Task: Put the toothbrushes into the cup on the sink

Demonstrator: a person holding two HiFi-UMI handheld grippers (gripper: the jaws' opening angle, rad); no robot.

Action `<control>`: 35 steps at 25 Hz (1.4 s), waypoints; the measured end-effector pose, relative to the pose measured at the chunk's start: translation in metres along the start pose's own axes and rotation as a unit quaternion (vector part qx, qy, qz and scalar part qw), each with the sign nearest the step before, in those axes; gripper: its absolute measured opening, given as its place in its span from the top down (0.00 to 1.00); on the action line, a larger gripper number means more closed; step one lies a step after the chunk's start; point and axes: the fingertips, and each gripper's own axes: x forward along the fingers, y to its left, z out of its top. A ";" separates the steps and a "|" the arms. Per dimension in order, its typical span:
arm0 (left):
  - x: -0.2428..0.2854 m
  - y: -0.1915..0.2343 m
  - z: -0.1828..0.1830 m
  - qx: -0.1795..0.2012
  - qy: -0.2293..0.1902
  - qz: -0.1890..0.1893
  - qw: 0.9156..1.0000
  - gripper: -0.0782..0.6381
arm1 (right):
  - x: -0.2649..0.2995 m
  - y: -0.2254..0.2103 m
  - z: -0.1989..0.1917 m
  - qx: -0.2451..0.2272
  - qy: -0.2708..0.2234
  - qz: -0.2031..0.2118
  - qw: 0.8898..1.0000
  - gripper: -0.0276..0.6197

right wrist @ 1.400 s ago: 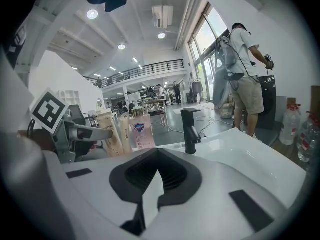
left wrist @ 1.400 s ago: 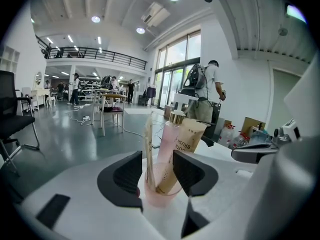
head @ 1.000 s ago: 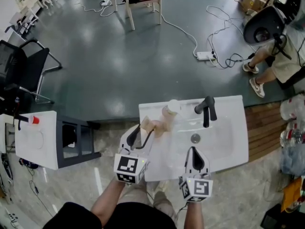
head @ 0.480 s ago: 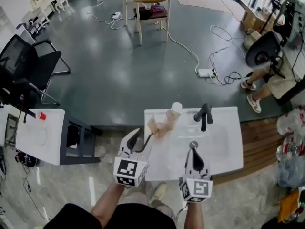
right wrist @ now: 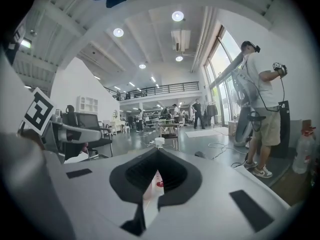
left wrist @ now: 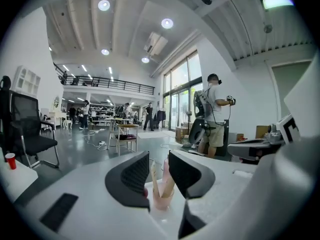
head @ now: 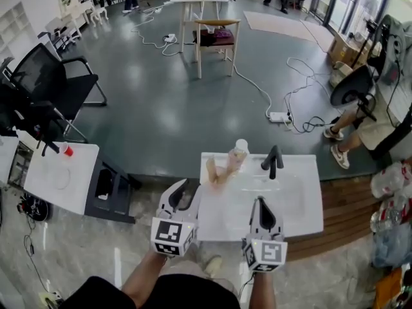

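A pinkish cup (head: 220,171) stands at the back left of the white sink (head: 302,201), with toothbrushes (head: 211,165) sticking out of it. My left gripper (head: 187,190) hovers over the sink's near left corner, apart from the cup. In the left gripper view its jaws (left wrist: 159,156) have just been closing; they stand apart with nothing held, and the cup (left wrist: 161,198) with its toothbrushes (left wrist: 154,176) shows beyond the gap. My right gripper (head: 261,202) hangs over the sink's near edge, shut and empty. In the right gripper view its fingertips (right wrist: 158,152) meet.
A black faucet (head: 273,160) and a clear bottle with a white cap (head: 240,150) stand at the sink's back. A white side table (head: 61,176) with a small red cup (head: 65,150) is on the left. A black office chair (head: 48,76), a wooden chair (head: 215,40), floor cables (head: 280,116) and a seated person (head: 364,121) surround the area.
Both grippers have drawn up and back from the sink, which now looks smaller and farther off. The left jaws stand narrower than before. The right jaws stayed shut.
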 end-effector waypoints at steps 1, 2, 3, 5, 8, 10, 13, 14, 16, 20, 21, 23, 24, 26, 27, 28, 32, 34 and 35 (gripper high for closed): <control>-0.006 -0.001 0.002 0.000 -0.002 0.002 1.000 0.72 | -0.004 0.002 0.003 -0.002 -0.004 0.002 1.000 0.96; -0.013 -0.003 0.004 0.002 -0.006 0.005 1.000 0.73 | -0.009 0.004 0.005 -0.005 -0.009 0.005 1.000 0.96; -0.019 -0.005 0.007 0.005 -0.011 0.007 1.000 0.74 | -0.013 0.005 0.007 -0.008 -0.016 0.008 1.000 0.96; -0.032 -0.008 0.011 0.009 -0.019 0.011 1.000 0.76 | -0.021 0.009 0.010 -0.012 -0.035 0.017 0.999 0.96; -0.051 -0.016 0.014 0.011 -0.026 0.018 0.999 0.77 | -0.034 0.014 0.016 -0.017 -0.050 0.028 0.998 0.96; -0.063 -0.021 0.014 0.013 -0.029 0.020 0.999 0.79 | -0.043 0.017 0.017 -0.018 -0.054 0.033 0.998 0.96; -0.082 -0.031 0.012 0.014 -0.029 0.022 0.999 0.80 | -0.058 0.021 0.017 -0.019 -0.060 0.037 0.997 0.96; -0.088 -0.034 0.011 0.014 -0.029 0.022 0.999 0.81 | -0.064 0.023 0.018 -0.020 -0.061 0.039 0.997 0.96; -0.098 -0.040 0.010 0.016 -0.030 0.023 0.999 0.82 | -0.073 0.026 0.020 -0.022 -0.064 0.042 0.997 0.96; -0.115 -0.049 0.012 0.018 -0.033 0.024 0.999 0.84 | -0.090 0.030 0.023 -0.024 -0.070 0.044 0.996 0.96; -0.118 -0.051 0.012 0.019 -0.033 0.025 0.999 0.85 | -0.093 0.031 0.025 -0.025 -0.070 0.043 0.996 0.96; -0.123 -0.053 0.011 0.018 -0.033 0.026 0.999 0.87 | -0.099 0.032 0.026 -0.025 -0.072 0.042 0.996 0.96; -0.125 -0.054 0.010 0.018 -0.034 0.026 0.999 0.87 | -0.101 0.032 0.024 -0.026 -0.072 0.044 0.996 0.96; -0.128 -0.055 0.009 0.018 -0.035 0.028 0.999 0.88 | -0.104 0.032 0.022 -0.027 -0.073 0.045 0.996 0.96; -0.129 -0.055 0.009 0.018 -0.035 0.028 0.999 0.88 | -0.105 0.032 0.021 -0.028 -0.073 0.044 0.996 0.96; -0.129 -0.056 0.008 0.018 -0.035 0.028 0.999 0.88 | -0.106 0.031 0.020 -0.028 -0.073 0.044 0.996 0.96; -0.131 -0.058 0.007 0.020 -0.035 0.027 0.999 0.88 | -0.108 0.031 0.018 -0.028 -0.074 0.044 0.996 0.96; -0.132 -0.059 0.007 0.020 -0.035 0.027 0.999 0.88 | -0.110 0.030 0.018 -0.027 -0.073 0.043 0.996 0.96; -0.132 -0.060 0.008 0.020 -0.035 0.026 0.999 0.88 | -0.110 0.030 0.018 -0.027 -0.074 0.043 0.996 0.96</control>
